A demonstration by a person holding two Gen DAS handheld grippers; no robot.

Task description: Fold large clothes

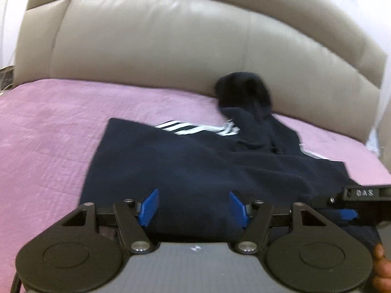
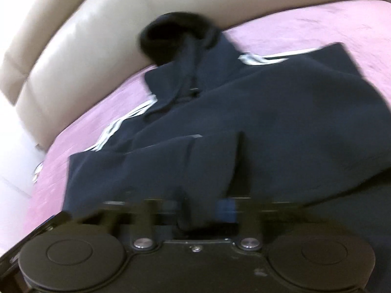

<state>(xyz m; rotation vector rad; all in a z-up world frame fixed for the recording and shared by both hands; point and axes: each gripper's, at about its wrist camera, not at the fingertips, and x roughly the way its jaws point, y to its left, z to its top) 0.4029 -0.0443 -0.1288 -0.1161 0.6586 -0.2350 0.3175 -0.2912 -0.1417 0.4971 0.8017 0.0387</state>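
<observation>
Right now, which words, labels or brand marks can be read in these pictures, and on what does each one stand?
"DAS": raised letters on the black body of the right claw, at the edge of the left wrist view.
Navy hoodie: white stripes only, no readable text.
Right wrist view: too blurred to read anything.

Navy hoodie [image 1: 171,166], white stripes [image 1: 180,127]; pink bedspread [image 1: 48,127]; beige headboard [image 1: 151,44].
</observation>
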